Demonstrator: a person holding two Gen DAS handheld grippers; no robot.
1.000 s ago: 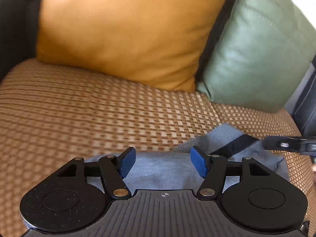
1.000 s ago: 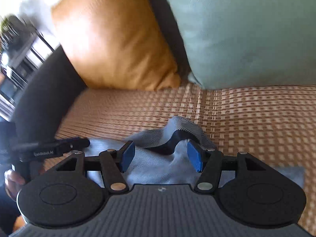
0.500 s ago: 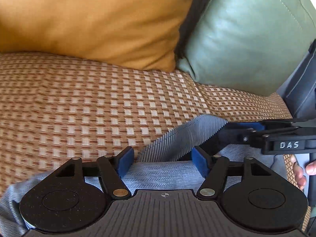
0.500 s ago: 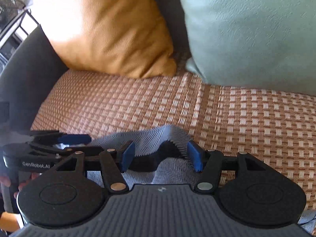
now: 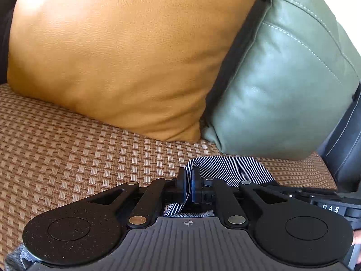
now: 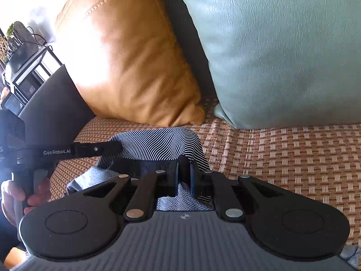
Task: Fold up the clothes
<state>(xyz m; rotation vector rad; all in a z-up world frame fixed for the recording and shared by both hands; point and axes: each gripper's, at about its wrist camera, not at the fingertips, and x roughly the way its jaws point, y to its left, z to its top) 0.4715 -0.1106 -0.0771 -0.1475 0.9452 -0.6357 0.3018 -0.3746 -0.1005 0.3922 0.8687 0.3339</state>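
Observation:
A navy-and-white striped garment (image 5: pixel 232 169) lies on the woven sofa seat, also in the right wrist view (image 6: pixel 158 144). My left gripper (image 5: pixel 189 186) is shut on its edge, with cloth pinched between the blue pads. My right gripper (image 6: pixel 188 176) is shut on another part of the same edge. The cloth is raised into a fold between the two grippers. The left gripper shows from the side in the right wrist view (image 6: pixel 117 148). The rest of the garment is hidden under the grippers.
An orange cushion (image 5: pixel 117 56) and a green cushion (image 5: pixel 282 85) lean on the sofa back just behind the garment. The woven brown seat cover (image 5: pixel 67 140) spreads to the left. A dark armrest (image 6: pixel 54 103) and a black shelf (image 6: pixel 24 72) are at the far left.
Both grippers were open over the garment; now both have shut on its edge and lifted it toward the cushions.

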